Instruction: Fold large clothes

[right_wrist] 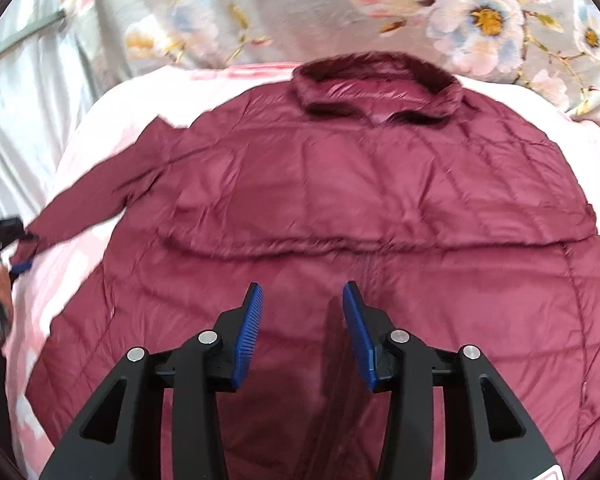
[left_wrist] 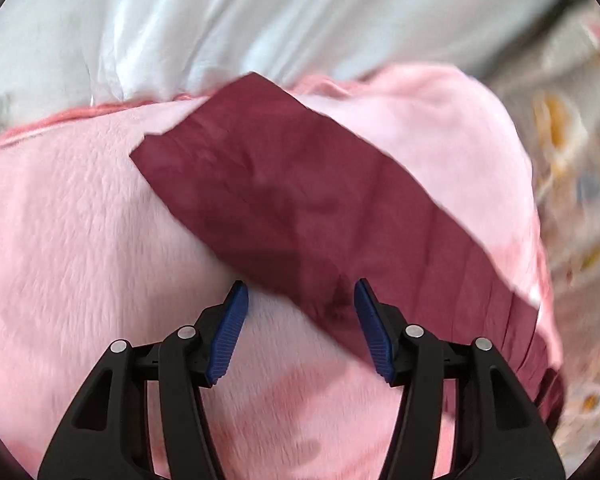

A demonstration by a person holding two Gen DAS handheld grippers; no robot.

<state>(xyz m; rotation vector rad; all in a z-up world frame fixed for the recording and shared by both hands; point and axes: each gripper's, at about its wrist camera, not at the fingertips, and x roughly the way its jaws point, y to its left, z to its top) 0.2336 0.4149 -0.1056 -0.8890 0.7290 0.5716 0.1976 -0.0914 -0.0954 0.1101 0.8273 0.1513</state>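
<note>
Both my tongs gape with nothing between them. The quilted maroon jacket (right_wrist: 340,184) lies flat, collar far from my right tongs (right_wrist: 302,292); its sleeve (left_wrist: 300,200) stretches ahead of my left tongs (left_wrist: 301,290) across the pink blanket (left_wrist: 68,220).

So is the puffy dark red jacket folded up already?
Not yet. The puffy dark red jacket lies spread flat on the fluffy pink blanket, one sleeve stretched out sideways.

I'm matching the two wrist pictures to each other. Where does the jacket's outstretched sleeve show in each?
Left wrist: the sleeve runs diagonally across the middle, from the upper left down to the right edge.
Right wrist: the sleeve stretches from the jacket's shoulder to the left edge.
Shared landmark: the pink fleece blanket beneath it.
</note>
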